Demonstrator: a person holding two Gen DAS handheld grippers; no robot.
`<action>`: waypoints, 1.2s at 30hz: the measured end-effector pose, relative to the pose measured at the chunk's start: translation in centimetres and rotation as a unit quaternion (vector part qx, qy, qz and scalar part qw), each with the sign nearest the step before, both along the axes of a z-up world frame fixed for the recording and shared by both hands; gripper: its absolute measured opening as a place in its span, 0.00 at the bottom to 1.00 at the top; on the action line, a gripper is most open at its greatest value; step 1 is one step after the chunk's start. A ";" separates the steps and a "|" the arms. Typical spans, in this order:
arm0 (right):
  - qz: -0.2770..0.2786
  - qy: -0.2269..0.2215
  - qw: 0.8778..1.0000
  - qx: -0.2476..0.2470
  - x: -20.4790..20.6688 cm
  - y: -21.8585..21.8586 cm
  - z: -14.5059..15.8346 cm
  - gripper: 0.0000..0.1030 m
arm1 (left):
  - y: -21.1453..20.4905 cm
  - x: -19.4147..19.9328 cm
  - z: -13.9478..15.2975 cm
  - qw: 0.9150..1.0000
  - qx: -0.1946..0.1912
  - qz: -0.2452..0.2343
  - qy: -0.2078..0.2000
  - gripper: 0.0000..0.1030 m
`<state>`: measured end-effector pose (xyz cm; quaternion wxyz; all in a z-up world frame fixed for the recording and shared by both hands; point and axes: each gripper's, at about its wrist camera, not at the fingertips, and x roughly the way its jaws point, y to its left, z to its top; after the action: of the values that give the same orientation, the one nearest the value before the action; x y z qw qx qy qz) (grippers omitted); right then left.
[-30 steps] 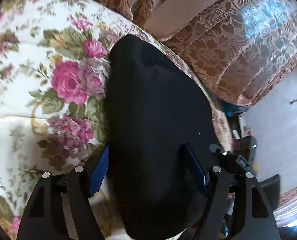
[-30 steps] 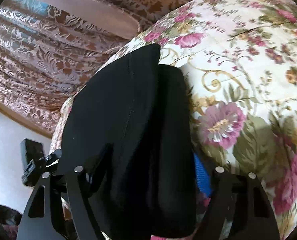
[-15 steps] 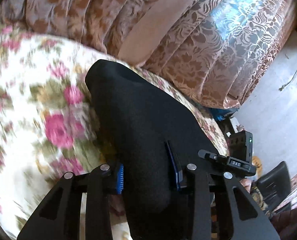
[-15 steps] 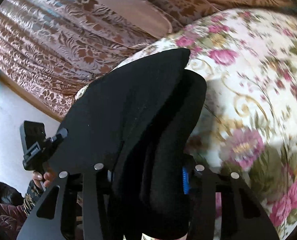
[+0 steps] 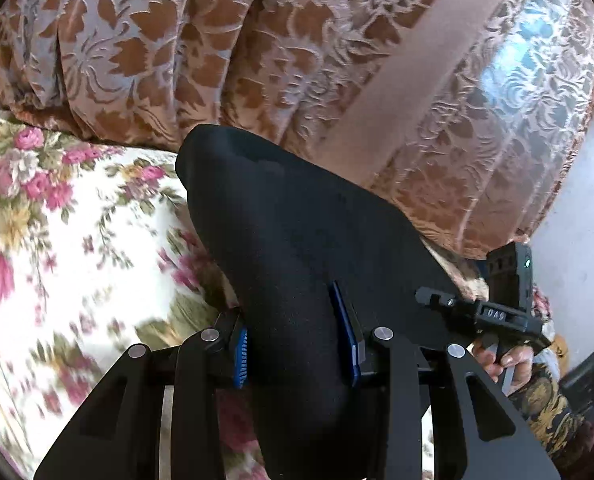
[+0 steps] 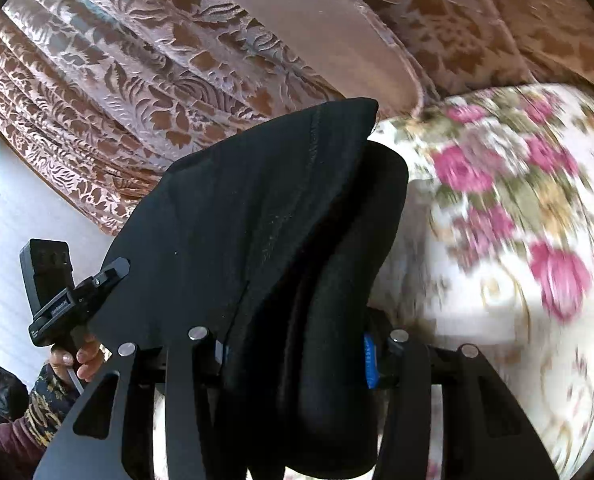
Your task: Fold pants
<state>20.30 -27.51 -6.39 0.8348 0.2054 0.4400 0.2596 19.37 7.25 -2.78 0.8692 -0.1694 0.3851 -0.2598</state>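
Observation:
The black pants (image 5: 297,248) hang folded and lifted above the floral bedspread (image 5: 57,240). My left gripper (image 5: 297,352) is shut on a thick bunch of the black cloth, blue pads pressed on both sides. My right gripper (image 6: 297,356) is shut on the other end of the pants (image 6: 265,216), where folded layers bulge between the fingers. Each view shows the other gripper beside the cloth: the right one in the left wrist view (image 5: 497,312), the left one in the right wrist view (image 6: 65,300).
Brown patterned curtains (image 5: 257,40) hang behind the bed, also in the right wrist view (image 6: 137,80). The floral bedspread (image 6: 517,240) lies below and to the right there. A pale wall (image 5: 577,208) lies at the right edge.
Both grippers closed from wide to tight on the pants and lifted them. The views tilted up, so the curtains now fill more of each frame.

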 end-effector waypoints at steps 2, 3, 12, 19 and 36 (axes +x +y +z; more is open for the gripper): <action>0.000 0.006 1.000 -0.003 1.4 0.1 -0.7 0.44 | 0.1 1.2 -0.6 1.000 0.009 0.001 0.003 0.34; -0.002 0.015 1.000 -0.007 2.2 0.1 -1.4 0.44 | 0.0 1.9 -1.2 1.000 0.020 0.002 0.011 0.35; -0.023 0.055 0.998 0.005 3.5 -0.6 -7.3 0.63 | -0.8 3.0 -6.3 0.993 0.111 0.017 0.030 0.44; -0.045 0.055 0.997 -0.026 3.5 -0.5 -6.3 0.78 | -1.4 1.9 -4.7 0.986 0.151 0.068 0.022 0.61; -0.139 -0.041 0.980 -0.138 -1.9 -0.2 -0.2 0.83 | -3.6 -4.0 -0.3 0.971 0.195 0.133 -0.038 0.80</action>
<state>18.41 -27.74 -6.55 0.9003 0.1366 0.4042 0.0864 15.42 3.66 -3.12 0.9263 -0.0362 0.3689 -0.0677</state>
